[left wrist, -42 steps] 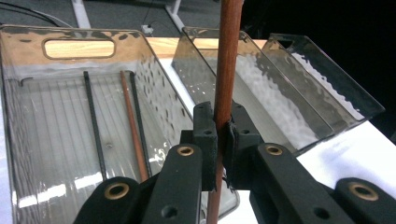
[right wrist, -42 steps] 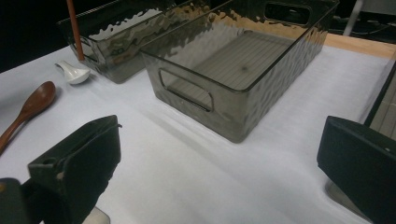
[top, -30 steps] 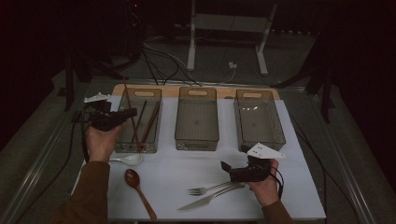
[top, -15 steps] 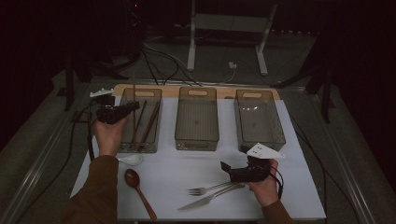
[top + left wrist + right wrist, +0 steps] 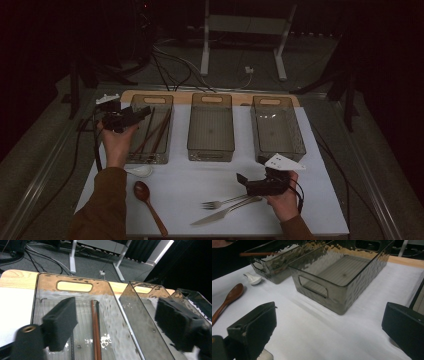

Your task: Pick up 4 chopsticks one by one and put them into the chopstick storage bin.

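Brown chopsticks (image 5: pixel 152 132) already sat in the left bin (image 5: pixel 131 155) under the just-opened, empty left hand-held gripper (image 5: pixel 142 113), while spoons (image 5: pixel 142 190), fork (image 5: pixel 220 202) and knife (image 5: pixel 220 216) waited near the surface's front edge.

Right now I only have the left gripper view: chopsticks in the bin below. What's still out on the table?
Observer: A fork and a knife lie side by side on the white cloth, near the front edge.
Operator: Right tool?
Observer: The right tool is open with nothing between its jaws, just beyond the fork's handle.
Operator: Anything else loose?
Observer: A wooden spoon and a white soup spoon, both in front of the left bin.
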A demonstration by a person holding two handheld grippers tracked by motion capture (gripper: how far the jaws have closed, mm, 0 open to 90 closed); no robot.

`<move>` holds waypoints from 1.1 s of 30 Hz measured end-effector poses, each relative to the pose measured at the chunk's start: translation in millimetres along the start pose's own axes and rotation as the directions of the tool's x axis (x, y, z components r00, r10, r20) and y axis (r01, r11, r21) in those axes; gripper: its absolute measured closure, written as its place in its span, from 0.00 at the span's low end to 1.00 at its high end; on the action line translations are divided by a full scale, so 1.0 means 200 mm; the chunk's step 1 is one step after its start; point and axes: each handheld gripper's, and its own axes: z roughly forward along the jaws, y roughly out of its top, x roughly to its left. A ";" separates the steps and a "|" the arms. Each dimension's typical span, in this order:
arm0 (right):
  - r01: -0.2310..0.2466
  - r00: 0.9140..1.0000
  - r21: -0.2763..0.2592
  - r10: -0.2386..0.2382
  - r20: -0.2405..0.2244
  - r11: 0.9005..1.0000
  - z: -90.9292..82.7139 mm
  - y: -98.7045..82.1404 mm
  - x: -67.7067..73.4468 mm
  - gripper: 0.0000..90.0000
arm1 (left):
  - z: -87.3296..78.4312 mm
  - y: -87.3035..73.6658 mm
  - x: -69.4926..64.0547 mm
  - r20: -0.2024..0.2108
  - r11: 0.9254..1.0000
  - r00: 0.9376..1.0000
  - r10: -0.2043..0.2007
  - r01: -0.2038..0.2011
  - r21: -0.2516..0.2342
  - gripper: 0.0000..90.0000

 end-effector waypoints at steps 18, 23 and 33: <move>-0.005 1.000 -0.010 0.005 -0.005 1.000 -0.01 0.00 -0.01 0.00 | -0.10 -0.04 -0.04 0.078 0.993 0.991 0.111 -0.109 -0.041 0.02; -0.003 1.000 -0.012 0.002 -0.012 1.000 -0.01 0.01 -0.02 0.00 | -0.13 -0.05 -0.05 0.092 0.992 0.988 0.124 -0.120 -0.050 0.02; 0.051 0.998 -0.034 -0.052 -0.022 0.998 -0.02 0.01 -0.03 0.00 | -0.19 -0.10 -0.08 0.094 0.987 0.983 0.156 -0.152 -0.051 0.02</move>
